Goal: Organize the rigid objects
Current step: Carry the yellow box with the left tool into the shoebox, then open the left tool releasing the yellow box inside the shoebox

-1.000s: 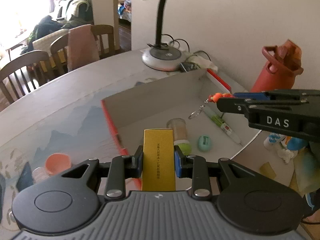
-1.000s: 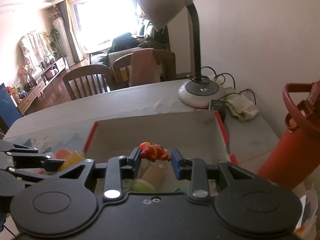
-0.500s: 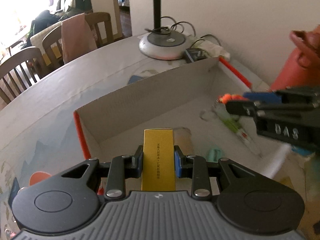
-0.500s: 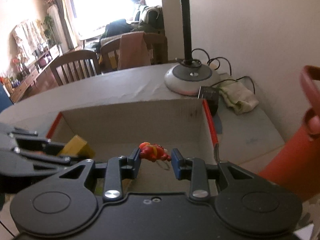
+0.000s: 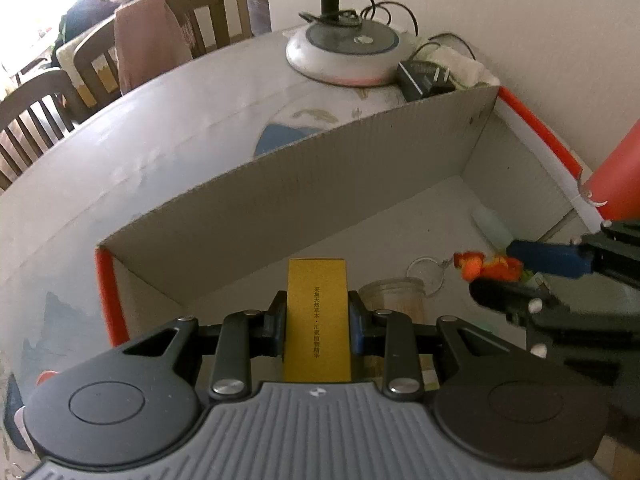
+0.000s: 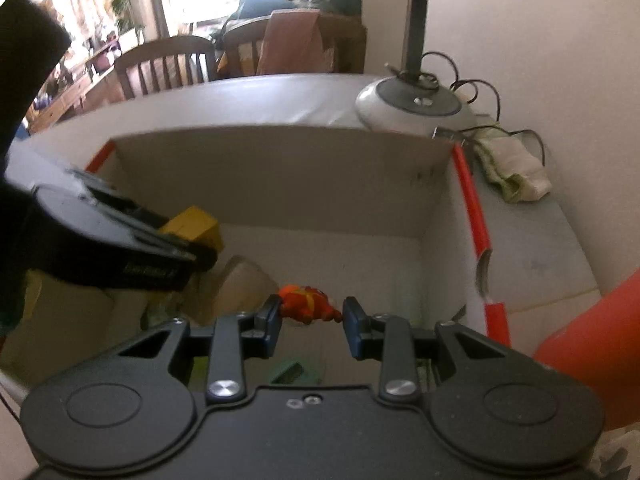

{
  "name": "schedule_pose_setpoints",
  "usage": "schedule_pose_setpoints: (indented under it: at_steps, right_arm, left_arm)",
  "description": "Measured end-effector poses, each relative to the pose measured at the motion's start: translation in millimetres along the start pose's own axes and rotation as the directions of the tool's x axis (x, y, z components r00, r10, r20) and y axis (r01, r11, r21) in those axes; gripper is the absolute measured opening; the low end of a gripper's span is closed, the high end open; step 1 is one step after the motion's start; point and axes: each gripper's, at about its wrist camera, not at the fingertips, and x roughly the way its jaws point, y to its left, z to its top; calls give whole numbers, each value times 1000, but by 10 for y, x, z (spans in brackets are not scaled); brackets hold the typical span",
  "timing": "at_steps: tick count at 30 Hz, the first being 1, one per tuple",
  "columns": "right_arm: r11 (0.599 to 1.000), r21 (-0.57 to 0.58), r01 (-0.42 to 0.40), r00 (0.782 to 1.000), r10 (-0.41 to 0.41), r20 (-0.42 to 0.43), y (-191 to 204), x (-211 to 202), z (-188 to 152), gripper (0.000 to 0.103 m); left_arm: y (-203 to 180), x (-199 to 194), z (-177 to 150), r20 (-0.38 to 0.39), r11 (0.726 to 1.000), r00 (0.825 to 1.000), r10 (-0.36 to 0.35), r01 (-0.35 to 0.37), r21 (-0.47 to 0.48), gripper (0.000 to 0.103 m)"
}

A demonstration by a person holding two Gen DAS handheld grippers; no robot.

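I'm gripping the yellow carton w/ my left tool, closed tight on its sides, hovering over the cardboard box. My right tool is pinching an orange keychain figure above the box interior, near its right wall.

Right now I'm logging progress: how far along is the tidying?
Done: a jar and a green item lie in the box. In hand: left gripper clamps the yellow box; right gripper holds the red toy. Neither is released yet.
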Motion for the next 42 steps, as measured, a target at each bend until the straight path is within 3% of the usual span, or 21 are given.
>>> schedule_pose_setpoints:
  at_steps: [15, 20, 30, 32, 34, 42]
  right_arm:
    - [1000, 14, -15, 998, 16, -59, 20, 37, -50, 35]
    - [1000, 27, -12, 998, 14, -60, 20, -2, -56, 44]
    - [998, 62, -20, 999, 22, -25, 60, -168, -49, 47]
    - [997, 74, -26, 1000, 27, -15, 76, -214, -50, 48]
    - [996, 84, -32, 999, 33, -4, 97, -264, -48, 48]
    - [995, 95, -40, 998, 36, 46, 252, -497, -58, 59]
  left_arm:
    - [18, 202, 30, -104, 1000, 994, -21, 20, -14, 29]
    - [7, 162, 8, -97, 1000, 995, -19, 18, -11, 29]
    - [49, -56, -68, -53, 999, 998, -41, 39, -34, 30]
    - [59, -124, -94, -38, 999, 998, -44, 43, -34, 34]
    - [75, -220, -128, -11, 999, 999, -37, 36, -28, 56]
    - [153, -604, -264, 80, 998, 995, -53, 54, -18, 60]
